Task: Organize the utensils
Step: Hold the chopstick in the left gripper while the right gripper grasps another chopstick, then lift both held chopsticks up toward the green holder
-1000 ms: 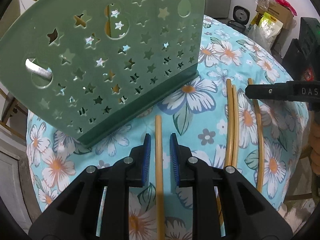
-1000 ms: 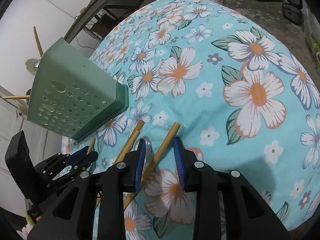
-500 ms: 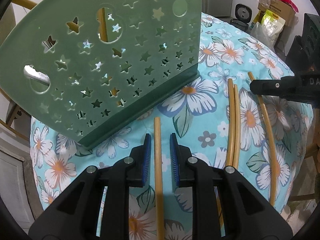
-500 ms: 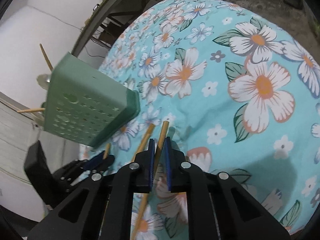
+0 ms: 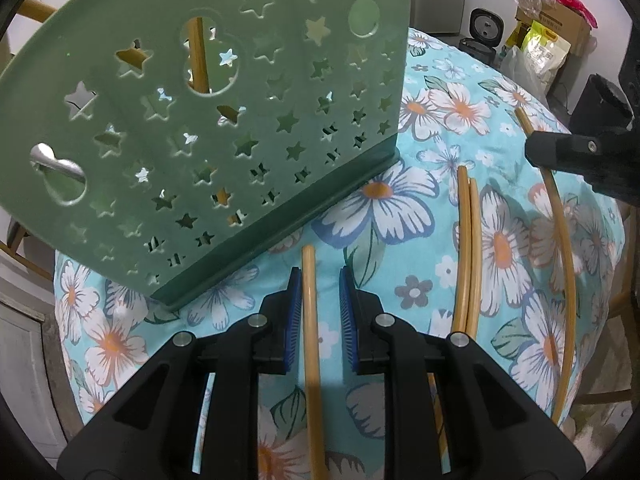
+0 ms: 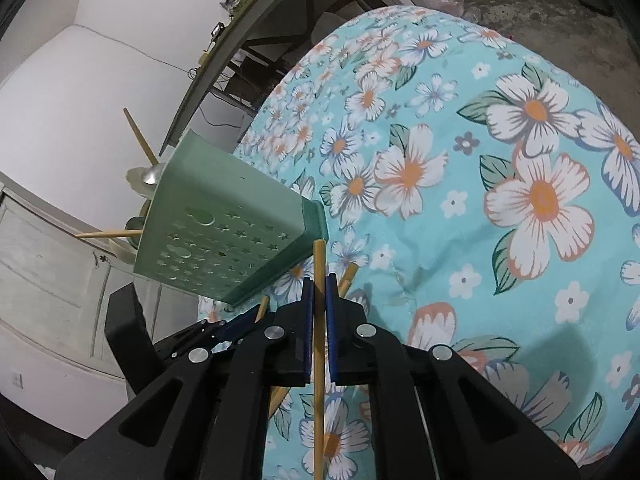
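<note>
My right gripper (image 6: 317, 298) has just closed its jaws on one chopstick (image 6: 319, 264), seemingly lifted for the green holder (image 6: 224, 236). My left gripper (image 5: 319, 294) straddles another chopstick (image 5: 310, 320) lying on the desk (image 5: 500, 92), jaws open, ready.

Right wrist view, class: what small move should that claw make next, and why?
Probably lift the chopstick clear of the cloth. The right claw, whose jaws have just been closing, pinches it, and the green holder, already holding utensils, stands close ahead, so lifting would let it swing over.
</note>
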Motion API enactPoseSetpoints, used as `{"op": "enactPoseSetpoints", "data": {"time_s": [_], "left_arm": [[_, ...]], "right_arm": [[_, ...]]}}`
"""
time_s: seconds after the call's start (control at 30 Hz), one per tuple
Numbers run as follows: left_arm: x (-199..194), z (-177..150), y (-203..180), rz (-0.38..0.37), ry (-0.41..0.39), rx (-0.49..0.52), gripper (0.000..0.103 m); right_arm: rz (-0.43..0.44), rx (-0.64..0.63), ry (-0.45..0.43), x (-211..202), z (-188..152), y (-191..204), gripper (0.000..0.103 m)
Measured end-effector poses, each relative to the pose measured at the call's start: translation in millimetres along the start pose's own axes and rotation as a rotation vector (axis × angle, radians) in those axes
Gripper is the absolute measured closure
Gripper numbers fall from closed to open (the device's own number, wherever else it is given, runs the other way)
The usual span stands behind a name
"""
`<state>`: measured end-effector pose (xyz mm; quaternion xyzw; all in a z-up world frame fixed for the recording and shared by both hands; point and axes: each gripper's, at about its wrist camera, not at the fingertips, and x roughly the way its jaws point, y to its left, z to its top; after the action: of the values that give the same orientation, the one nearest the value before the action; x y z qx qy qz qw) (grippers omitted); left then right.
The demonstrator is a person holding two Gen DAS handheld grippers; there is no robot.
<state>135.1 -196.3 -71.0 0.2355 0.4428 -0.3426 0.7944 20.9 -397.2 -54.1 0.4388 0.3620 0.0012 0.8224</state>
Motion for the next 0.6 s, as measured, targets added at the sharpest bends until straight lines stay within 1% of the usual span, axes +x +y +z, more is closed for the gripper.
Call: {"op": "enactPoseSetpoints", "data": {"time_s": [0.03,0.07,0.13,0.27,0.37,0.43,0.6], "left_arm": [[1,1,1,-0.007,-0.002,-0.007,0.086],[1,1,3,-0.013,-0.006,-0.013,0.088],[1,1,5,-0.019,-0.012,-0.018,0.097],[-3,1,8,-0.031,-0.018,-0.033,0.097],[-12,2,14,-0.061,-0.027,-0.056,0.097],[-21,3,19,-0.089,-0.037,-0.076,0.097],[-53,7,25,-0.112,-0.091,-0.088,0.097]], "right_arm": [[0.0,-0.001,-0.002,0,0,1,0.097],[0.0,-0.002,-0.005,-1,-1,2,0.097],[0.002,-0.003,-0.01,-2,-2,3,0.097],[0.013,0.001,-0.019,-4,-2,3,0.097],[0.023,-0.001,-0.027,-8,-1,3,0.097],[0.029,-0.004,-0.032,-11,-1,3,0.097],[0.042,-0.002,-0.043,-16,0,3,0.097]]}}
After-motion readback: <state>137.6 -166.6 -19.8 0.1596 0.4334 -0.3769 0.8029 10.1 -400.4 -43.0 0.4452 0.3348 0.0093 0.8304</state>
